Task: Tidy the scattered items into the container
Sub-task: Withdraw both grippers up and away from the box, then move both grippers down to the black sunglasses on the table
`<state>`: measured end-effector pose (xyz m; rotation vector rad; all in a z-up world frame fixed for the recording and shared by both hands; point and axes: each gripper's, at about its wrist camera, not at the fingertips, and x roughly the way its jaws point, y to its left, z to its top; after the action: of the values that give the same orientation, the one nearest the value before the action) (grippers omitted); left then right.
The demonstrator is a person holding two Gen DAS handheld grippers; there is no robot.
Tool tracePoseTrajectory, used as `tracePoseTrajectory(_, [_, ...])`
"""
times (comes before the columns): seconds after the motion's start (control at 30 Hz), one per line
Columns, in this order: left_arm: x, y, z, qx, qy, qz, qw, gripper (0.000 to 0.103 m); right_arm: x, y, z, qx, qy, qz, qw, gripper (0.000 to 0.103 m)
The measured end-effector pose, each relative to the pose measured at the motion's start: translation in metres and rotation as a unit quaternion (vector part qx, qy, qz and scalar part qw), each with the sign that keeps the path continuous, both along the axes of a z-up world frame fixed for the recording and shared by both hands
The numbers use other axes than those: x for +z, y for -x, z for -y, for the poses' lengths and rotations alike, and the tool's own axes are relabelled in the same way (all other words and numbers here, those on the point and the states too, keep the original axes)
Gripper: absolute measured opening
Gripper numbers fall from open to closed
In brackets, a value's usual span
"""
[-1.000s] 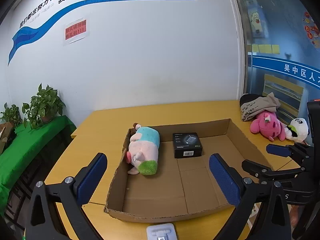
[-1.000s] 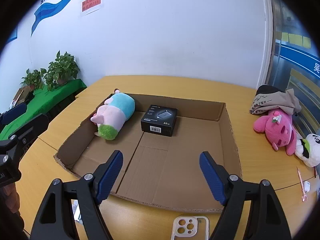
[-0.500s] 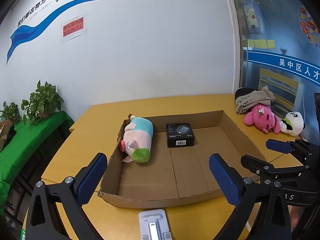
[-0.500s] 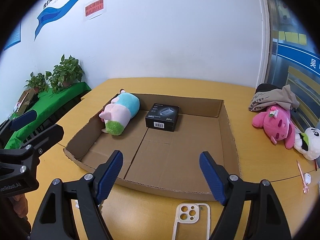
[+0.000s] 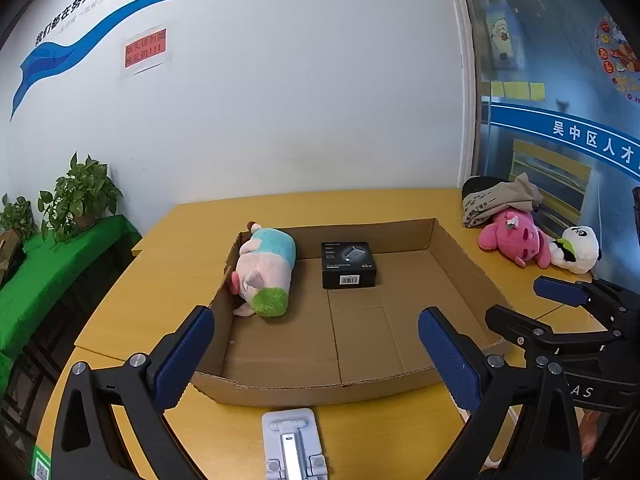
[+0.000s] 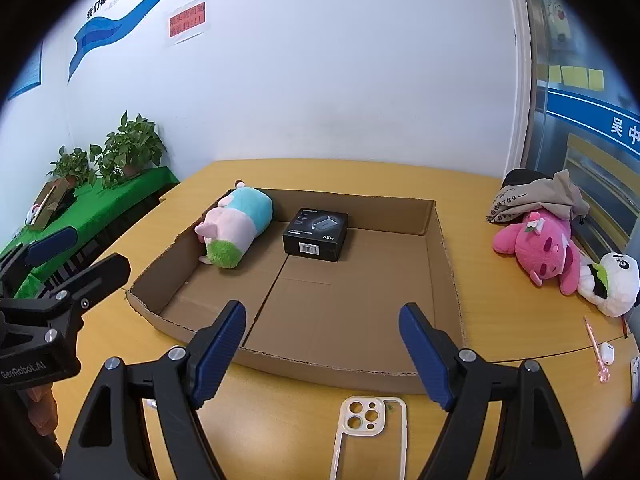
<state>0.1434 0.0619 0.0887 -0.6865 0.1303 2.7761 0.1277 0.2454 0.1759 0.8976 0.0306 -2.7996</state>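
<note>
Cardboard tray (image 5: 460, 264) (image 6: 444, 264) lies flat on the yellow worktop (image 5: 168, 264) (image 6: 500, 392), open side up, its low walls ragged along the near edge. Inside it, against the far-left corner, a pastel plush (image 5: 266, 276) (image 6: 236, 232) lies on its side, pink in the middle, blue at one end and green at the other. Just beside that, near the far wall, sits a black box (image 5: 348, 264) (image 6: 316, 234) with a barcode label facing the cameras. The rest of the tray floor is bare.

Outside the tray, on the worktop's right side, a pink plush (image 5: 516, 238) (image 6: 540, 248) lies touching a panda plush (image 5: 578, 250) (image 6: 610, 284), with a grey cloth bundle (image 5: 496, 200) (image 6: 536, 196) behind them. A clear phone case (image 6: 368, 432) lies in front of the tray's near wall, and a white phone stand (image 5: 294, 444) lies there too, further left. A pink pen (image 6: 596, 354) and a small white earbud-like piece (image 6: 609, 351) lie at the right edge.

Left gripper (image 5: 316, 356) (image 6: 74, 258) is spread wide with nothing between its blue pads, poised over the tray's near-left edge. Right gripper (image 6: 322, 354) (image 5: 532, 304) is likewise wide and empty, poised over the tray's near wall.
</note>
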Motion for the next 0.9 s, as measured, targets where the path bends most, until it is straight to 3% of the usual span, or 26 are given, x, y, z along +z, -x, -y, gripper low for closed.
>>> tracePoseTrajectory(0.33, [-0.006, -0.005, 0.007, -0.008, -0.011, 0.007, 0.9999, 0.103, -0.001, -0.009, -0.001, 0.022, 0.0, -0.003, 1.0, 0.079])
tracePoseTrajectory(0.5, [-0.045, -0.01, 0.007, -0.086, -0.011, 0.078, 0.9932, 0.103, -0.03, -0.027, -0.026, 0.063, 0.004, 0.045, 0.997, 0.079])
tracePoseTrajectory(0.6, [-0.073, -0.021, 0.005, -0.13, -0.021, 0.127, 0.9831, 0.103, -0.058, -0.041, -0.052, 0.08, 0.01, 0.096, 0.992, 0.079])
tracePoseTrajectory(0.73, [-0.103, -0.036, -0.002, -0.19, -0.048, 0.191, 0.9618, 0.103, -0.096, -0.068, -0.08, 0.1, -0.002, 0.158, 0.982, 0.079])
tracePoseTrajectory(0.9, [-0.134, -0.051, -0.019, -0.245, -0.073, 0.257, 0.932, 0.102, -0.129, -0.095, -0.101, 0.131, 0.022, 0.222, 0.966, 0.079])
